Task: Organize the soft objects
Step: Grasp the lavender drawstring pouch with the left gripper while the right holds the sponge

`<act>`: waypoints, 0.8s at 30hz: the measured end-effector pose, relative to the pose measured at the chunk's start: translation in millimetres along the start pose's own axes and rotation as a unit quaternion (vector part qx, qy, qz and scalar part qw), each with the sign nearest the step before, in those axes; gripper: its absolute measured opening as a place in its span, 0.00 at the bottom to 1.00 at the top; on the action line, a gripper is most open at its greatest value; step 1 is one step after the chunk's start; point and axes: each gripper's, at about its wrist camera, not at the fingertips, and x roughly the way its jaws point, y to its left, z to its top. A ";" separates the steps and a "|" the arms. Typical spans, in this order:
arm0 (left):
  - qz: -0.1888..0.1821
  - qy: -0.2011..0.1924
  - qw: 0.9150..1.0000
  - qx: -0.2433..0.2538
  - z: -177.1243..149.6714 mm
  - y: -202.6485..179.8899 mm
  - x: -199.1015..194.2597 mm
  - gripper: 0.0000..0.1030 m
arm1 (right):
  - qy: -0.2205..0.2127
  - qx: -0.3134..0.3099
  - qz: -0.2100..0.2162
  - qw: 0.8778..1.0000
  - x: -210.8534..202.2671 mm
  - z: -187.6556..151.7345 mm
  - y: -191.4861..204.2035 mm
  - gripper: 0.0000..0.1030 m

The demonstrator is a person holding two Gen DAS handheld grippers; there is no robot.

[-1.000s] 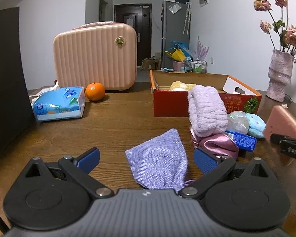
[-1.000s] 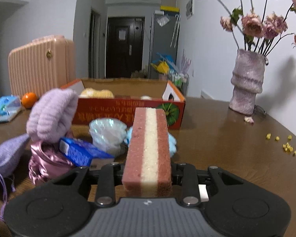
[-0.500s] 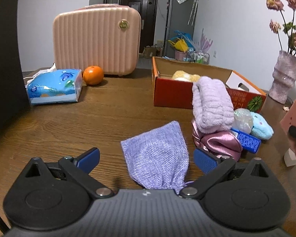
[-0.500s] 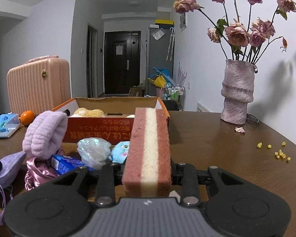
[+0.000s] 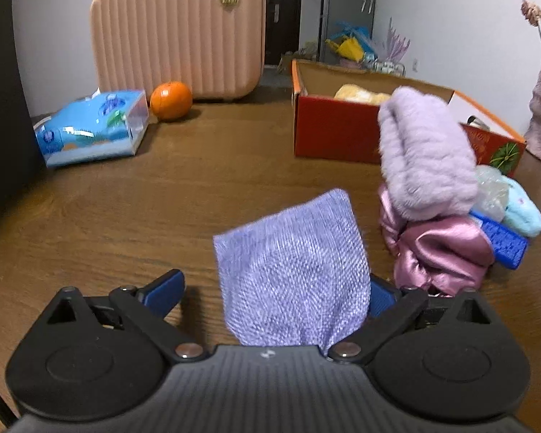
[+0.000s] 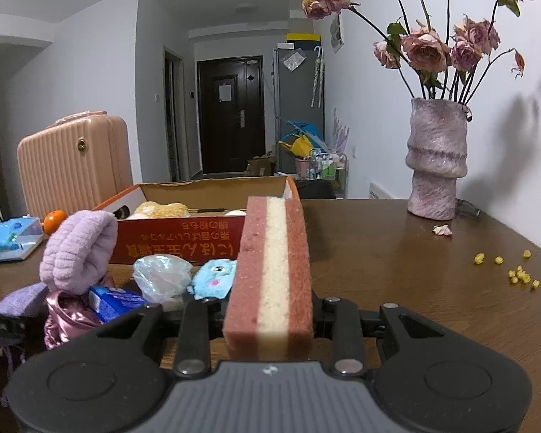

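Observation:
A lilac knitted pouch lies on the wooden table between the jaws of my left gripper. Those jaws are closing; the right pad is at the pouch's edge and the left pad stands apart from it. My right gripper is shut on a pink-and-cream layered sponge, held above the table in front of the red cardboard box. Beside the pouch is a pile: a fluffy lilac roll, pink satin fabric, a blue packet and a light blue plush.
The box holds a yellow plush. A tissue pack, an orange and a pink suitcase stand at the back left. A vase of dried roses and yellow crumbs are to the right.
My left gripper has dipped and come closer over the pouch, and its jaws have narrowed. My right gripper has shifted sideways with the sponge still in it.

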 end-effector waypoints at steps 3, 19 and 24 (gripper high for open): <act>0.000 -0.001 1.000 0.002 0.0 1.7 1.8 0.83 | -0.008 -0.002 0.007 1.000 -2.1 0.0 2.1 0.30; -0.027 -0.013 0.999 0.014 0.1 1.6 -7.6 0.44 | -0.015 -0.035 -0.025 0.999 5.4 -10.1 12.9 0.30; -0.034 -0.033 0.999 0.010 2.2 4.8 -21.6 0.43 | -0.019 -0.029 -0.035 0.999 4.3 -9.0 8.5 0.30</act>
